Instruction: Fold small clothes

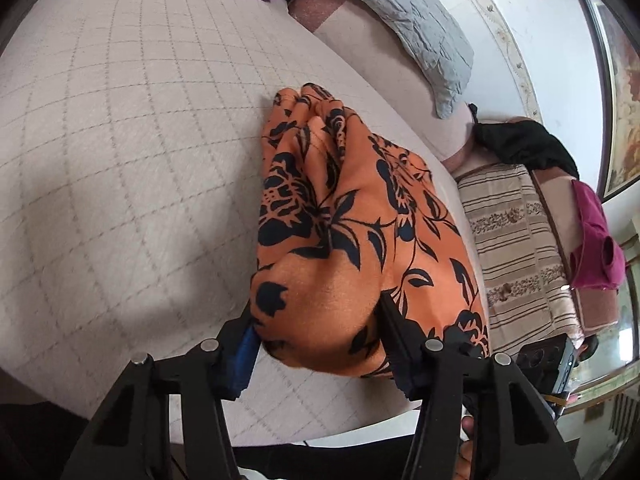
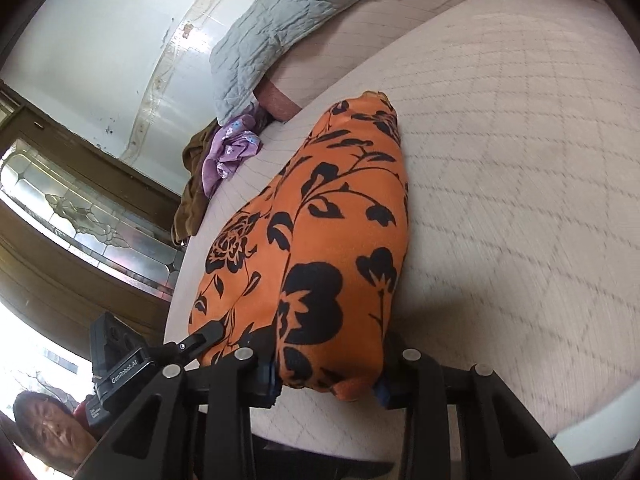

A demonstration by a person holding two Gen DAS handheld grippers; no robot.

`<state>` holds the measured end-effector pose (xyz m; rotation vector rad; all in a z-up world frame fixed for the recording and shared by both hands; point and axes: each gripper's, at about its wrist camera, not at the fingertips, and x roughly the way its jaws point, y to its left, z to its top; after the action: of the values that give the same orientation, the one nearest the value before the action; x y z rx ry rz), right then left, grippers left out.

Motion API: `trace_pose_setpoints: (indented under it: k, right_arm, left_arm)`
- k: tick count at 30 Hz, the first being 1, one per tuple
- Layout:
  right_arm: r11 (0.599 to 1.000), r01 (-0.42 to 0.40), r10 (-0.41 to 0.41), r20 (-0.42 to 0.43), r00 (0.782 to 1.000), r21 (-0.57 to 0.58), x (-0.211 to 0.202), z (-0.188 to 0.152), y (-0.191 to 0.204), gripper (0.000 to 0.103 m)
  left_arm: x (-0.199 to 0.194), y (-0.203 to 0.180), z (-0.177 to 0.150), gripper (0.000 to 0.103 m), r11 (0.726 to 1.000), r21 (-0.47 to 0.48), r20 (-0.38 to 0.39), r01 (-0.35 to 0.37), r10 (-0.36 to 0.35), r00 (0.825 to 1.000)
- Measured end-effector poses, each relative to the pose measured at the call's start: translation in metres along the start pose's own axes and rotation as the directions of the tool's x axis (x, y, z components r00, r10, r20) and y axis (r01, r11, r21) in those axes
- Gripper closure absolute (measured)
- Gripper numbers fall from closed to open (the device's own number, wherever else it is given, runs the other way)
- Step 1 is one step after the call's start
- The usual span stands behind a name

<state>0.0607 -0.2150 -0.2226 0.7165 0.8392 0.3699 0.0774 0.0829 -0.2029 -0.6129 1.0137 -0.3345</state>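
Orange floral garment (bunched) on the quilted bed.

Home bedroom, plainly: quilted beige mattress filling most of both views, grey quilted pillow against white tiled walls with a decorative border. Clothes strewn about, a purple flowered garment and a magenta one, over a striped sofa cover. Leaded-glass wooden door and a framed picture.
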Motion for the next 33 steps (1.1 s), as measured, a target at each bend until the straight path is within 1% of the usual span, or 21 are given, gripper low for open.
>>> trace_pose_setpoints:
  k: [3, 4, 5, 6, 7, 8, 9, 11, 13, 14, 15, 17, 19, 20, 21, 23, 24, 27, 29, 31, 33]
  right_arm:
    - [1.000, 0.012, -0.011, -0.010, 1.000, 0.017, 0.007, -0.002, -0.009, 0.067]
    - [1.000, 0.014, -0.014, -0.013, 1.000, 0.019, 0.009, -0.003, -0.012, 0.067]
    - [1.000, 0.028, -0.028, -0.017, 0.999, 0.012, 0.011, -0.003, -0.013, 0.065]
    - [0.998, 0.056, -0.056, -0.017, 0.998, -0.003, 0.013, -0.002, -0.011, 0.057]
    - [0.996, 0.092, -0.092, -0.012, 0.996, -0.022, 0.012, -0.002, -0.008, 0.049]
    - [0.986, 0.155, -0.155, 0.012, 0.988, -0.056, 0.007, -0.001, -0.002, 0.036]
    - [0.978, 0.190, -0.188, 0.035, 0.982, -0.081, 0.002, 0.000, 0.002, 0.029]
    - [0.970, 0.213, -0.205, 0.082, 0.975, -0.116, -0.012, 0.005, 0.010, 0.029]
    - [0.962, 0.237, -0.219, 0.136, 0.966, -0.137, -0.026, 0.011, 0.016, 0.029]
    - [0.953, 0.255, -0.226, 0.173, 0.959, -0.165, -0.034, 0.016, 0.023, 0.029]
    - [0.946, 0.267, -0.232, 0.191, 0.954, -0.183, -0.036, 0.019, 0.029, 0.029]
    - [0.922, 0.309, -0.250, 0.248, 0.936, -0.234, -0.042, 0.025, 0.043, 0.029]
    - [0.889, 0.355, -0.272, 0.288, 0.918, -0.291, -0.041, 0.030, 0.060, 0.029]
    - [0.873, 0.375, -0.284, 0.300, 0.911, -0.312, -0.039, 0.031, 0.066, 0.029]
    - [0.846, 0.406, -0.301, 0.320, 0.898, -0.345, -0.033, 0.031, 0.076, 0.029]
    - [0.801, 0.451, -0.322, 0.351, 0.879, -0.393, -0.026, 0.027, 0.086, 0.029]
    - [0.777, 0.466, -0.330, 0.356, 0.874, -0.424, -0.018, 0.025, 0.092, 0.029]
    - [0.740, 0.464, -0.335, 0.331, 0.882, -0.488, 0.004, 0.021, 0.100, 0.029]
    - [0.701, 0.484, -0.360, 0.326, 0.874, -0.524, 0.022, 0.017, 0.102, 0.029]
    - [0.663, 0.502, -0.387, 0.319, 0.865, -0.555, 0.039, 0.013, 0.102, 0.029]
    - [0.621, 0.525, -0.444, 0.291, 0.847, -0.582, 0.059, 0.008, 0.096, 0.029]
  left_arm:
    - [0.004, 0.003, -0.006, 0.044, 1.000, 0.007, -0.013, -0.029, 0.029, 1.000]
    - [0.006, 0.003, -0.006, 0.034, 0.998, 0.013, -0.019, -0.056, 0.056, 0.998]
    - [0.006, 0.003, -0.006, 0.031, 0.997, 0.019, -0.017, -0.076, 0.076, 0.997]
    - [0.001, 0.004, -0.007, 0.028, 0.996, 0.026, -0.009, -0.086, 0.086, 0.996]
    - [-0.005, 0.003, -0.005, 0.025, 0.992, 0.041, 0.007, -0.118, 0.118, 0.993]
    - [-0.010, 0.001, -0.003, 0.024, 0.988, 0.056, 0.030, -0.143, 0.141, 0.990]
    - [-0.018, -0.003, 0.003, 0.023, 0.982, 0.072, 0.074, -0.173, 0.168, 0.983]
    - [-0.032, -0.009, 0.012, 0.016, 0.975, 0.084, 0.140, -0.205, 0.192, 0.971]
    - [-0.042, -0.020, 0.023, 0.015, 0.966, 0.109, 0.205, -0.236, 0.211, 0.956]
    - [-0.043, -0.027, 0.029, 0.014, 0.960, 0.124, 0.224, -0.249, 0.218, 0.950]
    - [-0.044, -0.034, 0.035, 0.013, 0.954, 0.146, 0.238, -0.262, 0.223, 0.945]
    - [-0.044, -0.047, 0.047, 0.011, 0.940, 0.196, 0.251, -0.280, 0.228, 0.941]
    - [-0.035, -0.060, 0.059, 0.011, 0.921, 0.227, 0.271, -0.315, 0.251, 0.929]
    - [-0.030, -0.065, 0.062, 0.011, 0.916, 0.241, 0.280, -0.321, 0.251, 0.927]
    - [-0.026, -0.067, 0.062, 0.011, 0.913, 0.248, 0.283, -0.324, 0.252, 0.926]
    - [-0.014, -0.068, 0.063, 0.011, 0.899, 0.262, 0.282, -0.352, 0.278, 0.918]
    - [-0.005, -0.068, 0.064, 0.011, 0.888, 0.271, 0.282, -0.371, 0.295, 0.913]
    - [0.010, -0.060, 0.062, 0.011, 0.863, 0.270, 0.285, -0.428, 0.353, 0.891]
    - [0.015, -0.053, 0.061, 0.011, 0.856, 0.253, 0.280, -0.451, 0.381, 0.881]
    - [0.022, -0.045, 0.062, 0.011, 0.856, 0.241, 0.266, -0.457, 0.395, 0.879]
    - [0.026, -0.042, 0.061, 0.010, 0.857, 0.239, 0.266, -0.457, 0.395, 0.879]
